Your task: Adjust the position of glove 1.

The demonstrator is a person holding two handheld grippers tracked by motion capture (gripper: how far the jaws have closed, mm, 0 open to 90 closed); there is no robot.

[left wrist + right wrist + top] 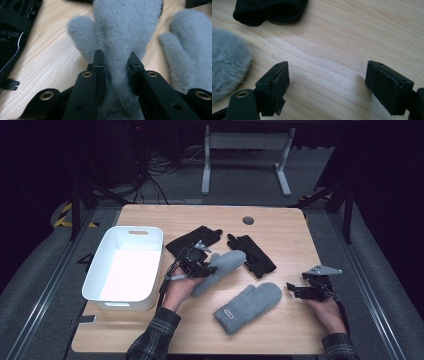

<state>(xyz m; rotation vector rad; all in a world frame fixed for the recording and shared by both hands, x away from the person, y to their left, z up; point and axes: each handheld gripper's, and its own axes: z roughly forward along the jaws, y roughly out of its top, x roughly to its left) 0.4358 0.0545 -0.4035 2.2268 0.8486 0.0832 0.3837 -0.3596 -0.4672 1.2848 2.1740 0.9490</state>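
We are gripping one grey mitten (220,270) with the left tongs (204,265), and the left gripper view shows the pads pressing into the fur at its narrow cuff end (117,82), squeezing the pile inward. It is lying just right of the white bin (125,267), its fingertip end pointing away from the bin toward a black glove (252,255).

We are judging this mitten to be light, soft and floppy: it is likely to droop from wherever it is pinched, and the thick fluffy pile is giving under the pads, so a shallow bite may slide off the fur alone. We are taking hold across the cuff, where the fabric is bunching into a firmer bundle; a deep clench there should carry it without harm, since nothing about it looks fragile.

A second grey mitten (248,306) is resting farther from the bin, toward the near edge of the surface (280,220). Another black glove (192,242) is lying just behind the held mitten. The right tongs (300,290) are standing wide apart with nothing between them, farthest from the bin.
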